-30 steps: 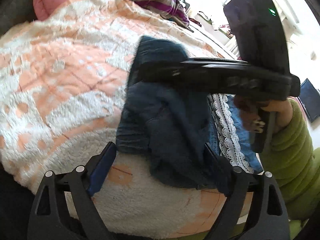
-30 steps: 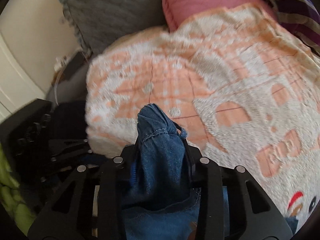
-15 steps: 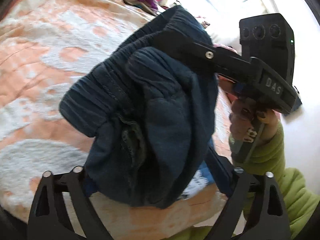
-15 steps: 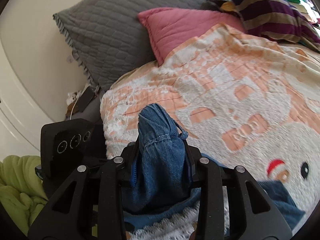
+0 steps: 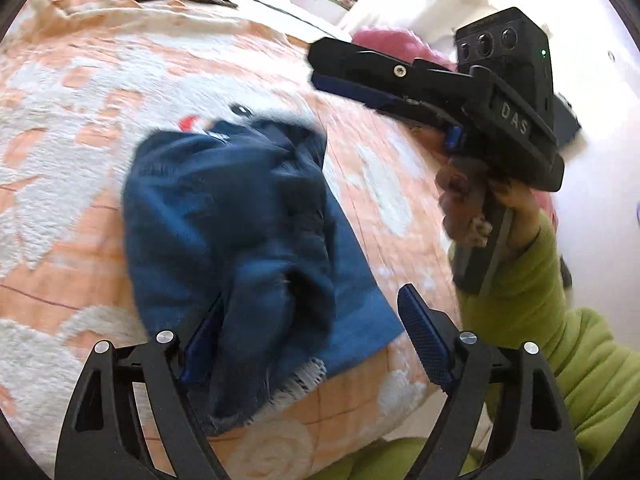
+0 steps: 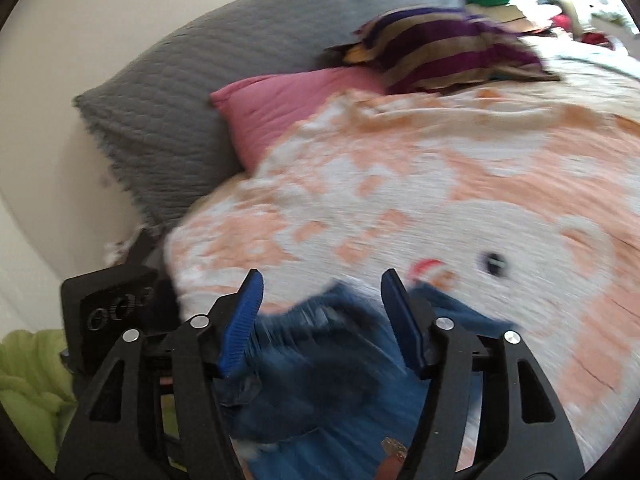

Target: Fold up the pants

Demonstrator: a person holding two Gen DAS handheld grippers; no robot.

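A fuzzy lime-green sleeve (image 5: 560, 320) covers the arm; each black claw (image 6: 320, 312) has ribbed blue pads (image 6: 242, 320), silver screws, "DAS" lettering.

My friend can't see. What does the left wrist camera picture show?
Blue denim pants lie bunched on an orange-and-white blanket, between the wide-apart fingers of the left gripper. To the right, a hand in a green sleeve holds the right gripper, its jaws opening, empty.

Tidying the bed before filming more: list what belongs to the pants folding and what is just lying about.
Belongs to the job:
denim pants
left claw
right claw, opening

Just lying about:
pink pillow
grey pillow
striped cloth
blanket
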